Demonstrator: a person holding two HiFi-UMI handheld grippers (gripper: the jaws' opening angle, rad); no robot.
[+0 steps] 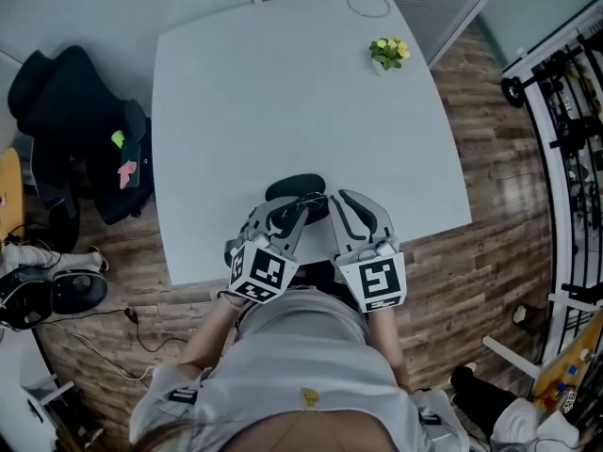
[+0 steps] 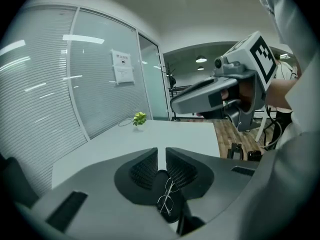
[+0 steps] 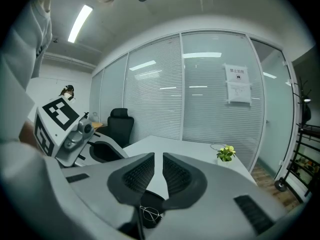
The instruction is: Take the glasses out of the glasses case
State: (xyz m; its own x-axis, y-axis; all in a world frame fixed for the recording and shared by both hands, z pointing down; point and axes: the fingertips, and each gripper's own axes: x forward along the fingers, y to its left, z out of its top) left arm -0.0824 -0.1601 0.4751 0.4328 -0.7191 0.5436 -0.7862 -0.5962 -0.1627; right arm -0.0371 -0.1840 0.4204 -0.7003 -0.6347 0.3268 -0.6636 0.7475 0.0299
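Observation:
A black glasses case (image 1: 294, 189) lies near the front edge of the white table (image 1: 283, 92). Thin wire-framed glasses (image 2: 167, 196) rest on the dark inside of the case (image 2: 162, 184), just below my left gripper (image 2: 161, 166). The jaws of that gripper stand almost together with nothing between them. My right gripper (image 3: 159, 176) hovers beside it over the same glasses (image 3: 149, 213), jaws likewise nearly together and empty. In the head view the left gripper (image 1: 294, 213) and the right gripper (image 1: 337, 203) sit side by side over the case's near end.
A small potted plant (image 1: 389, 53) and a thin wire ring (image 1: 367, 5) are at the table's far side. A black office chair (image 1: 80, 130) stands left of the table. A metal rack (image 1: 565, 111) stands at the right, on the wooden floor.

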